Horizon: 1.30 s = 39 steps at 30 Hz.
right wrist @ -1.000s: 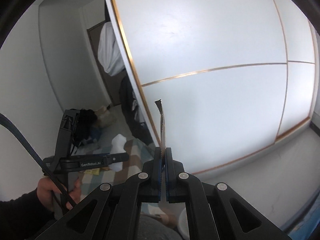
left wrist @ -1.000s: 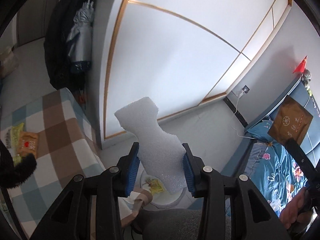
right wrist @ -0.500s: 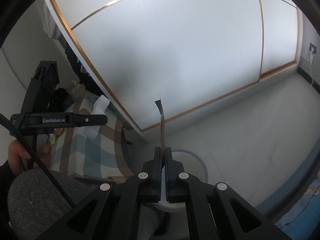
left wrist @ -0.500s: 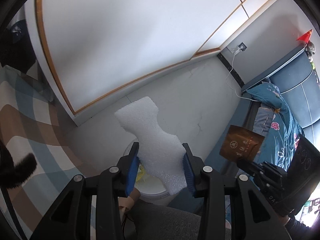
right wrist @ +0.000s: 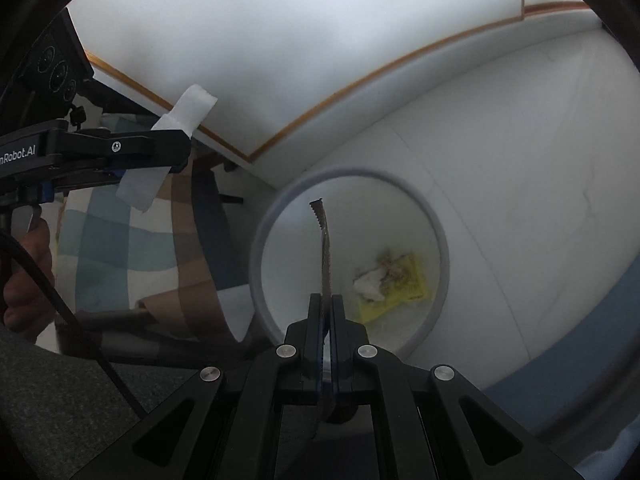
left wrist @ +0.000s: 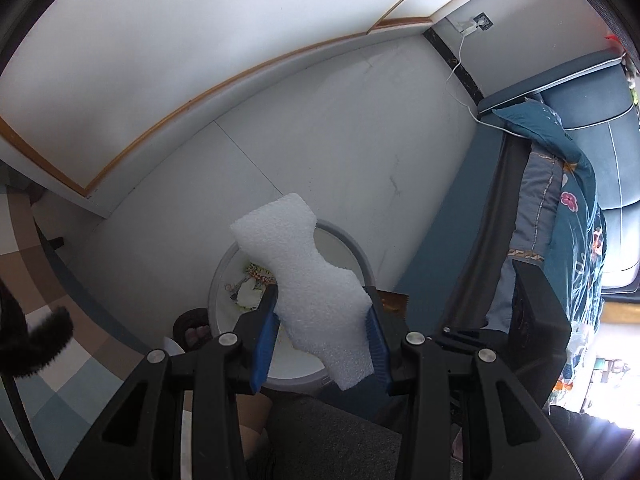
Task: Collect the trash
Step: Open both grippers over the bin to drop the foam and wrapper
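Note:
My left gripper (left wrist: 322,312) is shut on a white foam piece (left wrist: 304,272), its blue pads pressing both sides; it hangs over a round white trash bin (left wrist: 362,256) on the floor. In the right wrist view my right gripper (right wrist: 327,300) is shut on a thin brown wrapper (right wrist: 325,248) seen edge-on, held above the same bin (right wrist: 440,236). Inside the bin lie a yellow packet (right wrist: 404,284) and crumpled white paper (right wrist: 368,284). The left gripper (right wrist: 176,148) with its foam piece (right wrist: 188,112) shows at the left of that view.
A checked blanket (right wrist: 120,236) covers furniture left of the bin. A blue bed with a floral quilt (left wrist: 560,216) stands at the right. A white wardrobe with gold trim (left wrist: 160,60) runs behind. A slippered foot (left wrist: 194,328) rests beside the bin.
Both grippers have dropped and tilted downward, so the bin now sits right under them. The foam piece and the brown wrapper stay gripped as before.

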Available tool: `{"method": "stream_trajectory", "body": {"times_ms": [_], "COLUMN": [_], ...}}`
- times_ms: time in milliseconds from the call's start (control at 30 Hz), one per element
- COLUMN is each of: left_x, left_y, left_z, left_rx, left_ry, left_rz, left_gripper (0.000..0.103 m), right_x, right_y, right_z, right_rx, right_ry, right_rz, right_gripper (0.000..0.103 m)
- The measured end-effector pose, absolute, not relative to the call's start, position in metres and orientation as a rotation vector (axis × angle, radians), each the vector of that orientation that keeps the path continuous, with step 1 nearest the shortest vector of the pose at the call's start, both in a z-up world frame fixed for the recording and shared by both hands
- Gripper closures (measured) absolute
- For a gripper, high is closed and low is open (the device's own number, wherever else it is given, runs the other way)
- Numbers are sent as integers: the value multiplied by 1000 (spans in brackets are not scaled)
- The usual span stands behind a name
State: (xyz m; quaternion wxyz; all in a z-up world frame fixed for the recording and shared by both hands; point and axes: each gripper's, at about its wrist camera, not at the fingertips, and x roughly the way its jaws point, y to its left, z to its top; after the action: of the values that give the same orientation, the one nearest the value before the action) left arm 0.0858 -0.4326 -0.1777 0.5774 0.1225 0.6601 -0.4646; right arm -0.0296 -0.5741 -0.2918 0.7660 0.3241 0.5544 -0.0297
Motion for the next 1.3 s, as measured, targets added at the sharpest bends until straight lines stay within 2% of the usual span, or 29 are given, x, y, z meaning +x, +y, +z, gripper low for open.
{"method": "stream_trajectory", "body": {"times_ms": [467, 567, 733, 833, 1000, 1067, 1100, 1167, 1233, 1300], "left_x": [80, 77, 68, 65, 66, 66, 67, 70, 70, 70], "left_y": [-450, -453, -456, -458, -456, -455, -454, -452, -451, -449], "left_z": [-197, -202, -213, -214, -222, -226, -227, -229, -230, -232], "left_rx": [356, 386, 467, 493, 545, 553, 557, 552, 539, 543], "left_ry": [1607, 1636, 1680, 1684, 1724, 1738, 1740, 1744, 1755, 1751], "left_rz": [-1082, -1073, -1066, -1067, -1030, -1006, -990, -971, -964, -952], "left_gripper": [68, 68, 68, 67, 65, 52, 49, 46, 44, 37], "right_x": [-31, -35, -45, -51, -59, -63, -60, -60, -58, -59], "right_y": [-576, -580, -597, -609, -626, -633, -630, -631, -627, -626], "right_z": [-326, -324, -315, -307, -299, -296, -298, -299, -300, -298], "right_rx": [769, 767, 783, 795, 826, 834, 836, 845, 848, 848], "right_ry": [1302, 1298, 1274, 1242, 1196, 1181, 1174, 1167, 1164, 1161], "right_rz": [-60, -108, -175, -223, -281, -297, -305, -317, -317, -317], "right_gripper": [98, 91, 88, 82, 66, 60, 55, 51, 51, 48]}}
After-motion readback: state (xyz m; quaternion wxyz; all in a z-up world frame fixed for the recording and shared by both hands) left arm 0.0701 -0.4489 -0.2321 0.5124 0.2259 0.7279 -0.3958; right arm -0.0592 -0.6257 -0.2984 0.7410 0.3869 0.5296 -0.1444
